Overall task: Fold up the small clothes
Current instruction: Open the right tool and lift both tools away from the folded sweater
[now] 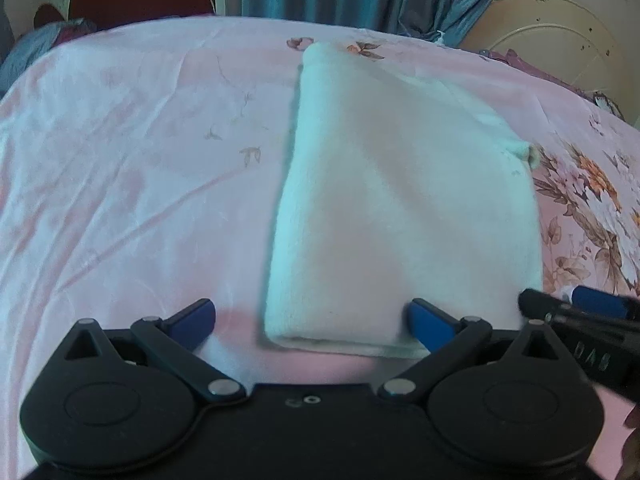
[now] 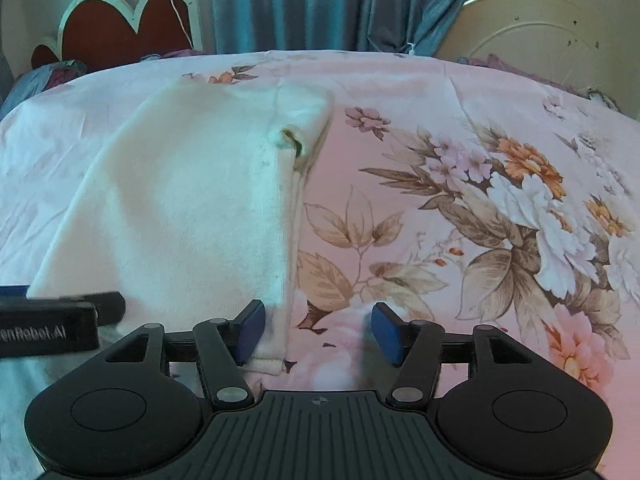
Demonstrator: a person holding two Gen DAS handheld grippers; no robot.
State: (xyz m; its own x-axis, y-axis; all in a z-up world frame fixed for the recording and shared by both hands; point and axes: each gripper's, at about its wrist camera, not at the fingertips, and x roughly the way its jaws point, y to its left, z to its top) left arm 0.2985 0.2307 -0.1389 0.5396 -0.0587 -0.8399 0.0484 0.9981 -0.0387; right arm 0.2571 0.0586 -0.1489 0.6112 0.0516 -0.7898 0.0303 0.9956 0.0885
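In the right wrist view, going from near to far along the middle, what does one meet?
Right claw → white folded garment → pink floral bedsheet → blue curtain.

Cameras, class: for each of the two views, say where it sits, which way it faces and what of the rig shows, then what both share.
Left wrist: on the left gripper, angled down at the folded white garment; its open fingers and the right gripper's tip show.
Right wrist: on the right gripper, angled down at the garment's right edge; its open fingers show.
Shared: garment, pink floral bedsheet, blue curtain.
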